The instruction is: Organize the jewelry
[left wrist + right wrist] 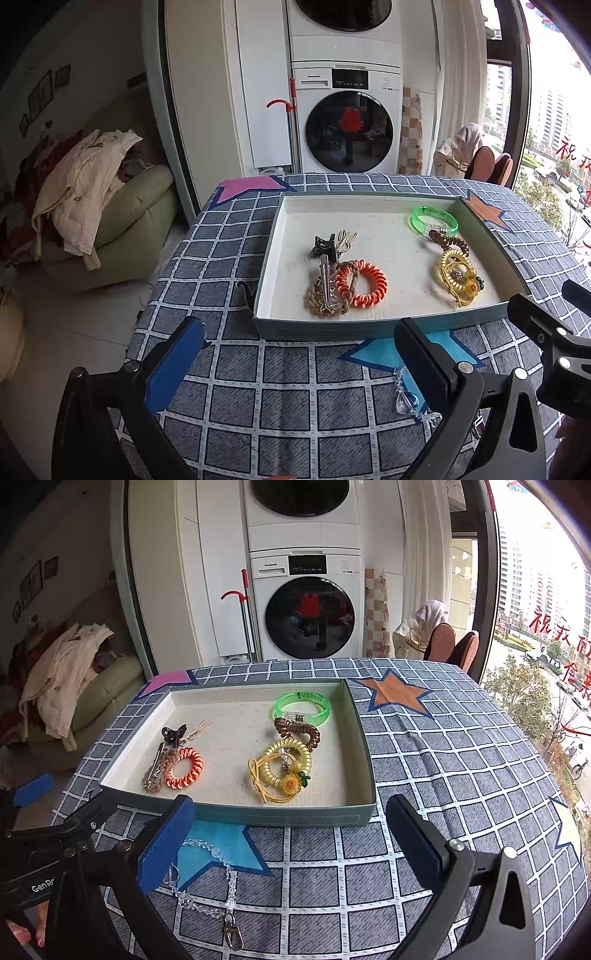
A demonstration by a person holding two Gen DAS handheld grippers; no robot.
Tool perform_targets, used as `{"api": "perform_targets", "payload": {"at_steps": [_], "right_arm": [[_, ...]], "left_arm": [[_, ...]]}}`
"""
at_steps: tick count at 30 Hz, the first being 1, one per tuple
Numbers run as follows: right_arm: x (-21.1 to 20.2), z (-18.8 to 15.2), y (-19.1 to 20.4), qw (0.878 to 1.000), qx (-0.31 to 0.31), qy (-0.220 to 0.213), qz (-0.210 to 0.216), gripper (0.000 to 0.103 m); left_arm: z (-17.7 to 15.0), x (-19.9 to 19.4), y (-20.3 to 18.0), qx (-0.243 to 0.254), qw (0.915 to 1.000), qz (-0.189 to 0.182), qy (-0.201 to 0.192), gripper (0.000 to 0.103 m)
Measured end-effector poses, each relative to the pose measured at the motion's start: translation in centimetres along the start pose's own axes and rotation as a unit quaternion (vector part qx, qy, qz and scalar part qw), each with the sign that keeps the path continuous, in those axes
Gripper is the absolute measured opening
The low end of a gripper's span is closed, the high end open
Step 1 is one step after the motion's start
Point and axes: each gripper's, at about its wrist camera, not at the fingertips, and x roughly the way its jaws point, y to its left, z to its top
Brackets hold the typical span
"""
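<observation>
Before the tray [258, 814], clear bead chain [207, 886].

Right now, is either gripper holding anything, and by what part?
Nothing is held. The left gripper and right gripper both have open, empty jaws. The clear bead chain lies on the tablecloth, outside the tray.

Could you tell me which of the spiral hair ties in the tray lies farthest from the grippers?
The brown spiral hair tie, just beside the green bangle; the yellow and orange ones lie nearer.
</observation>
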Motion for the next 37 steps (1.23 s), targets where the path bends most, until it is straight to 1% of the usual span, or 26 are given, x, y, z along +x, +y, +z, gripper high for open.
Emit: {"api": "perform_targets", "payload": {"at_steps": [30, 37], "right_arm": [[-0.07, 0.29, 0.29, 1.0, -0.002, -0.001, 0.002, 0.103], [-0.05, 0.29, 0.28, 1.0, -0.002, -0.001, 0.002, 0.103]], "left_arm": [[-0.11, 0.32, -0.1, 0.0, 1.0, -0.001, 0.008, 0.103], [-0.11, 0.1, -0.02, -0.001, 1.0, -0.003, 0.002, 0.103]]}}
